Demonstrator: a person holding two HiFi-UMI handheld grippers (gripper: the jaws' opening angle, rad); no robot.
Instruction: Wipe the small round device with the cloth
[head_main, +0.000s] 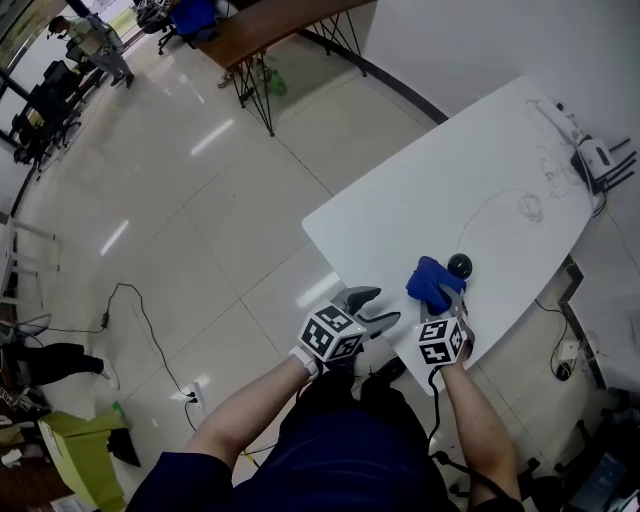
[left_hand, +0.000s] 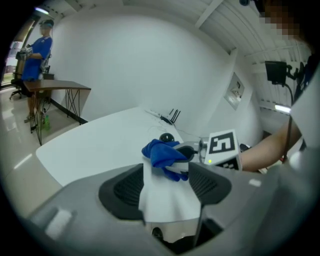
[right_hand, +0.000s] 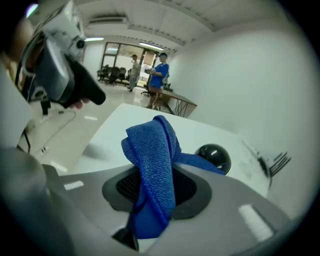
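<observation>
- While the right tool (head_main: 447, 296) is closed narrow on the cloth (head_main: 430, 280), a bunched blue fold stands up out of its jaws and a tail drapes off toward the device (head_main: 460, 265).
- From the right gripper view, the cloth (right_hand: 150, 150) fills the gap between the pads. The device (right_hand: 213, 156), a small glossy black ball, sits on the tabletop just beyond, to the right of the fold (whether the tail touches it I cannot tell).
- The left tool (head_main: 374, 309) hovers with its jaws well apart and nothing between them, at the tabletop's near edge, just left of the right tool.
- The white tabletop (head_main: 450, 170) is bare across its middle, from the device outward. Thin cables and a white box with black antennas (head_main: 597, 160) lie well apart from it at the far end.
- The near-left edge runs diagonally beside both tools, and past it lies open tiled floor (head_main: 200, 230) with a black cord (head_main: 150, 330) trailing across it.
</observation>
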